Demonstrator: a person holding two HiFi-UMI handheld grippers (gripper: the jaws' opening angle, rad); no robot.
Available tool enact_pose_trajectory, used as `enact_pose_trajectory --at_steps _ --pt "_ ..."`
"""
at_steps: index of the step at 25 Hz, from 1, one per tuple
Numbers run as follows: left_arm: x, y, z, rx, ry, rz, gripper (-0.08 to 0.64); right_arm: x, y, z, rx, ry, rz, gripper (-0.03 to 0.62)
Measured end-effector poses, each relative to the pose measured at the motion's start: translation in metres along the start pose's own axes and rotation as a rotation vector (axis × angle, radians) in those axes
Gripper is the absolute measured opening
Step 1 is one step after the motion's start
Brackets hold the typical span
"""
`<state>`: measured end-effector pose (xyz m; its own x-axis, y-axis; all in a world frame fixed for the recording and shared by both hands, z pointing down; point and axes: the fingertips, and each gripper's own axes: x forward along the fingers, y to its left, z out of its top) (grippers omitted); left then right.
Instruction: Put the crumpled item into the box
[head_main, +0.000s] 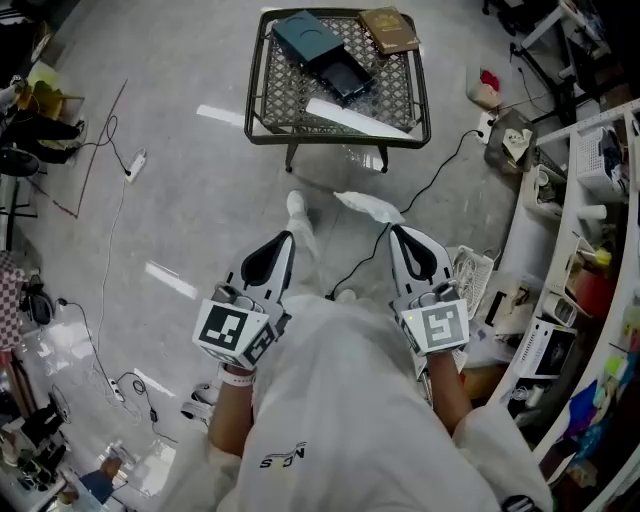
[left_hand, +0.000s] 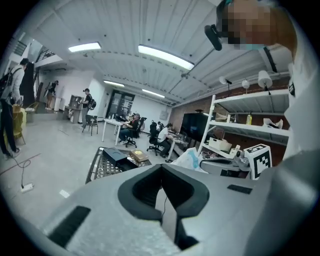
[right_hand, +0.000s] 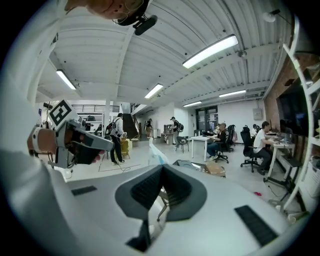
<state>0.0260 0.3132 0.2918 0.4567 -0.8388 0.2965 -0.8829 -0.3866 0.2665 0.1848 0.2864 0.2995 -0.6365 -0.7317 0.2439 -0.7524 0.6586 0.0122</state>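
Observation:
A crumpled white plastic item (head_main: 368, 205) hangs over the floor, pinched at the tip of my right gripper (head_main: 392, 230), which is shut on it. In the right gripper view the crumpled item (right_hand: 156, 154) sticks up from the closed jaw tips. In the left gripper view it (left_hand: 191, 159) shows beside the right gripper. My left gripper (head_main: 288, 236) is level with the right one, shut and holding nothing. The dark open box (head_main: 322, 50) lies on a metal mesh table (head_main: 266, 118) ahead of both grippers, and also shows in the left gripper view (left_hand: 116, 155).
A brown book-like box (head_main: 388, 30) and a long white strip (head_main: 355, 118) share the table. Cables and a power strip (head_main: 135, 165) lie on the floor at left. Cluttered shelves (head_main: 585, 230) line the right side. People sit at desks far off.

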Motion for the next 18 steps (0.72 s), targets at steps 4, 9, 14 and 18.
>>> enact_pose_trajectory --at_steps 4,9,14,18 --pt "0.047 0.07 0.024 -0.022 0.009 -0.016 0.021 0.072 -0.024 0.021 -0.007 0.001 -0.033 0.014" --pt "0.105 0.148 0.069 -0.056 0.035 -0.098 0.021 0.161 -0.055 0.053 0.004 0.012 -0.085 0.014" --pt "0.153 0.221 0.103 -0.039 0.079 -0.15 0.021 0.246 -0.076 0.078 0.008 0.037 -0.138 0.014" --pt "0.179 0.249 0.129 -0.029 0.064 -0.187 0.021 0.283 -0.086 0.095 0.019 0.027 -0.177 0.014"
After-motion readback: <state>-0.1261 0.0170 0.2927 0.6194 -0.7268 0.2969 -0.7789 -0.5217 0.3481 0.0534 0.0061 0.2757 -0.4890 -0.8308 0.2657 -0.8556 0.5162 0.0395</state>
